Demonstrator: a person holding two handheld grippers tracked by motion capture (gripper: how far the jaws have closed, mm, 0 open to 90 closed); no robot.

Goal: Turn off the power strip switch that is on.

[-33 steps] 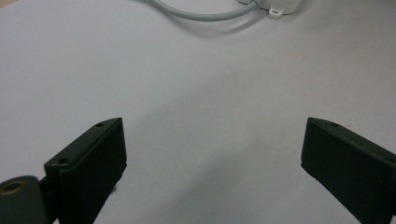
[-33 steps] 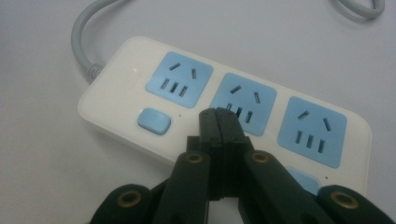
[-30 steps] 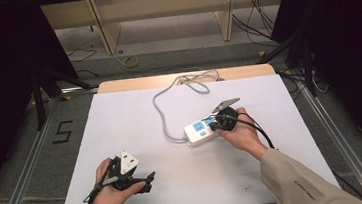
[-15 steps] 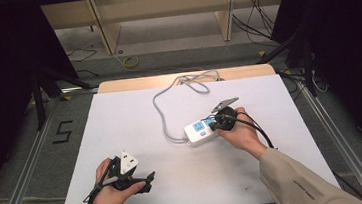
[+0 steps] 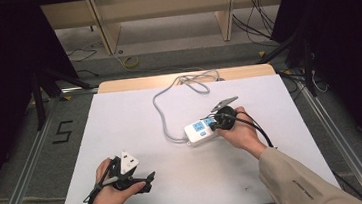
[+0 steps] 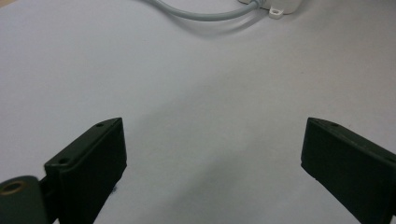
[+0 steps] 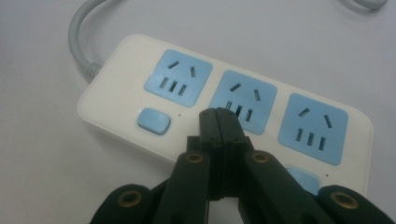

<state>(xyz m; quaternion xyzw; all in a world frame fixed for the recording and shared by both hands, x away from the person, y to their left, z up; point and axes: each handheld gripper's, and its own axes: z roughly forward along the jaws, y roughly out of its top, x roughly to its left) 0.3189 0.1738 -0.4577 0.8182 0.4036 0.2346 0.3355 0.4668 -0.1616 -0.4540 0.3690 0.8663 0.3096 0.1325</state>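
A white power strip point(image 5: 199, 130) with three blue sockets lies right of the table's middle. In the right gripper view the power strip point(image 7: 121, 60) sits close below the camera. My right gripper point(image 7: 218, 113) is shut, its tips pressed together over the strip's near edge below the middle socket point(image 7: 243, 100). Blue switch buttons point(image 7: 154, 121) flank the jaws; what lies under the tips is hidden. From above, the right gripper point(image 5: 215, 123) rests at the strip's right end. My left gripper point(image 5: 149, 179) stays near the front left, open point(image 6: 212, 140) over bare table.
The strip's grey cable point(image 5: 158, 109) loops back to a coil point(image 5: 192, 80) at the table's far edge; a stretch of the cable point(image 6: 201, 14) crosses the left gripper view. The white table top point(image 5: 120, 118) ends at a wooden strip point(image 5: 117, 84).
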